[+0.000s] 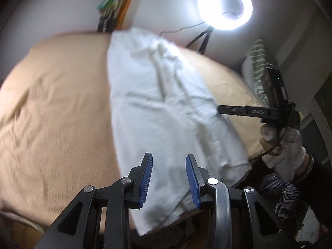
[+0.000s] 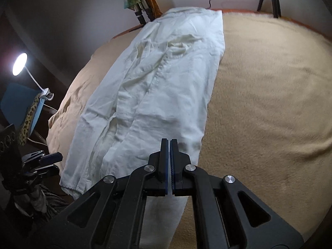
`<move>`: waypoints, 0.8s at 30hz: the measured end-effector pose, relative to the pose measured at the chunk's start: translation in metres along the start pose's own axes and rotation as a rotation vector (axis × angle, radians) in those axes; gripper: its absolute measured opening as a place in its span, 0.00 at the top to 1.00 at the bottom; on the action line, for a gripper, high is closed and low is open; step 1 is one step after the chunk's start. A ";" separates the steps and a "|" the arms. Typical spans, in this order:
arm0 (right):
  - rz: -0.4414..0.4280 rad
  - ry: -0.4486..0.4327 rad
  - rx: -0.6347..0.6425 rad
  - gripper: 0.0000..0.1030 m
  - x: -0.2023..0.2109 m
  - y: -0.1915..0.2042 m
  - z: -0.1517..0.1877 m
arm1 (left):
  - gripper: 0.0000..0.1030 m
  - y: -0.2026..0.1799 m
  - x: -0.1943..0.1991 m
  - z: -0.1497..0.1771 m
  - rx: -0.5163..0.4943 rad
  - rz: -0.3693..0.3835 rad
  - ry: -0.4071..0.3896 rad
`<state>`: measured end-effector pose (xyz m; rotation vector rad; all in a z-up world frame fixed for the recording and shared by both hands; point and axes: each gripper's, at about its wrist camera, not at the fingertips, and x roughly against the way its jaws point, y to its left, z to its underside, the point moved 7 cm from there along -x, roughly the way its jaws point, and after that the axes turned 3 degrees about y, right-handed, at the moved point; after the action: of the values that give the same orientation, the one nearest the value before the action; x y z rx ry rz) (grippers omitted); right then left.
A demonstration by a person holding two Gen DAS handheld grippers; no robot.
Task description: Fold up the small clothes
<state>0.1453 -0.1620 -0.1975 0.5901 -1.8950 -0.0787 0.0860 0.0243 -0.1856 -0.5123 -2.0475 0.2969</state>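
blue-padded left gripper (image 1: 169, 178) hangs apart and empty at 6 o'clock; right gripper (image 2: 170, 145) pressed together, empty; white garment (image 1: 157, 95) sprawls on the tan blanket (image 1: 56, 108), likely soft, light; pinch its near hem.

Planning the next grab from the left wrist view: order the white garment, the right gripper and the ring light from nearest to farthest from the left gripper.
1. White garment: directly under the open left gripper.
2. Right gripper: right, mid-distance, tips on the garment's edge.
3. Ring light: far, upper right, beyond the beige blanket.
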 end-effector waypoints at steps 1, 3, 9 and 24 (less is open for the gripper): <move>0.006 0.010 0.013 0.98 0.000 0.002 0.008 | 0.68 0.006 -0.005 0.005 0.005 -0.008 0.025; 0.016 0.023 0.024 0.98 0.005 0.006 0.028 | 0.68 0.012 -0.009 0.014 0.004 -0.022 0.059; 0.017 0.054 0.072 0.95 0.047 0.023 0.083 | 0.66 0.018 0.013 0.033 -0.022 -0.029 0.087; -0.233 0.053 -0.165 0.51 0.045 -0.003 0.098 | 0.50 0.028 0.011 0.035 0.172 0.125 0.136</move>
<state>0.0472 -0.2052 -0.1994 0.6902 -1.7426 -0.3633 0.0572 0.0545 -0.2061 -0.5401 -1.8428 0.4949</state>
